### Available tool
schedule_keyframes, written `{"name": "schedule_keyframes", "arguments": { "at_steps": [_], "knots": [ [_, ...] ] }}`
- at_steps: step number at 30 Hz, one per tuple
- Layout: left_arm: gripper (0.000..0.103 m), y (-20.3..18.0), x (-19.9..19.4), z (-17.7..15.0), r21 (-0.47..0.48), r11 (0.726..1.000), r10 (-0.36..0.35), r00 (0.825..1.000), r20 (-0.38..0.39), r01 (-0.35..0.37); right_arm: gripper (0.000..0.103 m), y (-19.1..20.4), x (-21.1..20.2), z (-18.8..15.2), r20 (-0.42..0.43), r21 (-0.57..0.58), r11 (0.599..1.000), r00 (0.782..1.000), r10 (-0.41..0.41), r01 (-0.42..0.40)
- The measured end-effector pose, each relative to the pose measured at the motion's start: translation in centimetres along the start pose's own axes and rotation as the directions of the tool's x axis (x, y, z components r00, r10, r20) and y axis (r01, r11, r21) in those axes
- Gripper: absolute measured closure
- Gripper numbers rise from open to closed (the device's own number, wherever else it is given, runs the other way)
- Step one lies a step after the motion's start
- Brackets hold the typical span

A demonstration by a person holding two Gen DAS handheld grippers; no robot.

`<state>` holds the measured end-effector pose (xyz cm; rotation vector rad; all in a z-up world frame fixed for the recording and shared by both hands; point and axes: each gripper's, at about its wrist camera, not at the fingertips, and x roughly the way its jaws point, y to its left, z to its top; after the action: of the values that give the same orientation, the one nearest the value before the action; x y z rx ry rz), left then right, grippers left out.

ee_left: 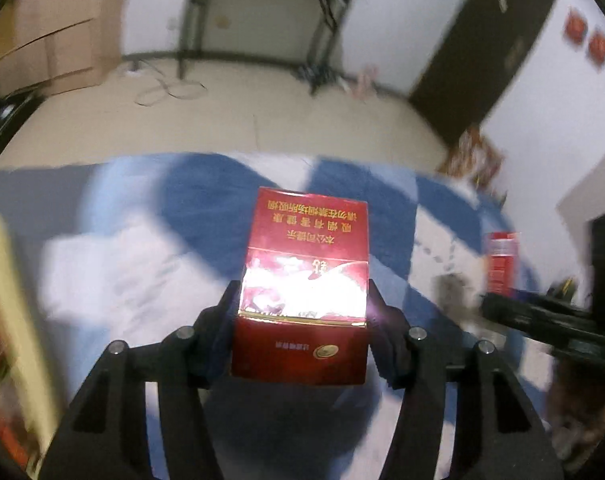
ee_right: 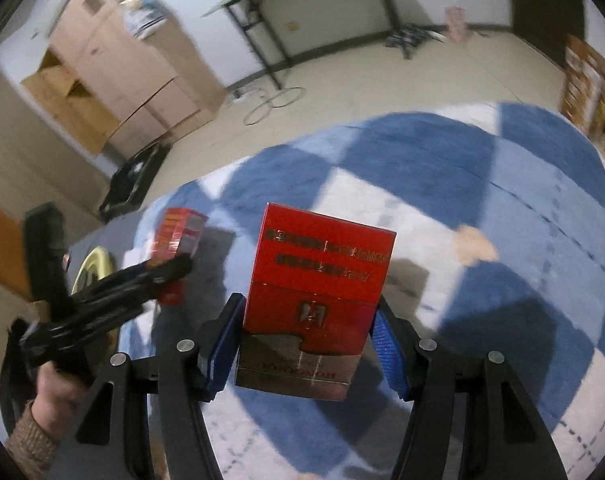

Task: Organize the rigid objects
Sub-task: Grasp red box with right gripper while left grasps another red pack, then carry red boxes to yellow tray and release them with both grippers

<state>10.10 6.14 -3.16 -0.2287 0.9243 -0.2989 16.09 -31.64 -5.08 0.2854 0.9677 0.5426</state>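
My left gripper is shut on a dark red cigarette pack with gold lettering, held above the blue-and-white checked blanket. My right gripper is shut on a bright red and silver cigarette pack, also held above the blanket. Each gripper shows in the other's view: the right one with its pack at the right edge of the left wrist view, the left one with its pack at the left of the right wrist view.
A yellow-edged object sits at the left. A yellow disc lies beyond the left gripper. Cardboard boxes, a black folding table and cables stand on the beige floor behind. A black tray lies beside the blanket.
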Motion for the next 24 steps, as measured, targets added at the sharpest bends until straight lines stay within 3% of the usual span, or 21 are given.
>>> {"name": "schedule_keyframes", "arguments": {
  "at_steps": [2, 4, 8, 10, 14, 19, 24],
  "knots": [
    [0.044, 3.4, -5.5, -1.8, -0.090, 0.996, 0.018, 0.998, 0.057, -0.013, 0.042, 2.2, 0.6, 0.5, -0.007, -0.064, 0.998, 1.000, 0.016, -0.017],
    [0.044, 6.6, -10.5, -4.3, -0.159, 0.985, 0.082, 0.993, 0.081, -0.069, 0.042, 5.4, 1.2, 0.7, -0.023, -0.151, 0.987, 0.999, 0.048, -0.050],
    [0.044, 10.9, -18.7, -9.8, -0.210, 0.953, 0.237, 0.969, 0.069, -0.218, 0.042, 13.1, 2.7, 0.5, -0.071, -0.285, 0.945, 0.986, 0.149, -0.163],
    [0.044, 12.8, -20.4, -12.1, -0.249, 0.935, 0.267, 0.963, 0.031, -0.251, 0.042, 17.7, 4.1, 0.1, -0.106, -0.360, 0.910, 0.978, 0.181, -0.207],
    [0.044, 18.0, -20.5, -14.0, -0.322, 0.898, 0.323, 0.946, 0.017, -0.301, 0.042, 25.9, 7.7, -1.0, -0.211, -0.478, 0.835, 0.959, 0.191, -0.271],
    [0.044, 24.0, -20.3, -9.7, -0.414, 0.873, 0.314, 0.947, 0.073, -0.257, 0.042, 35.5, 14.0, -1.3, -0.315, -0.607, 0.741, 0.943, 0.107, -0.287],
    [0.044, 29.2, -16.9, -6.4, -0.437, 0.855, 0.294, 0.955, -0.033, -0.279, 0.042, 40.8, 18.3, -0.2, -0.326, -0.694, 0.681, 0.945, -0.007, -0.234]
  ]
}}
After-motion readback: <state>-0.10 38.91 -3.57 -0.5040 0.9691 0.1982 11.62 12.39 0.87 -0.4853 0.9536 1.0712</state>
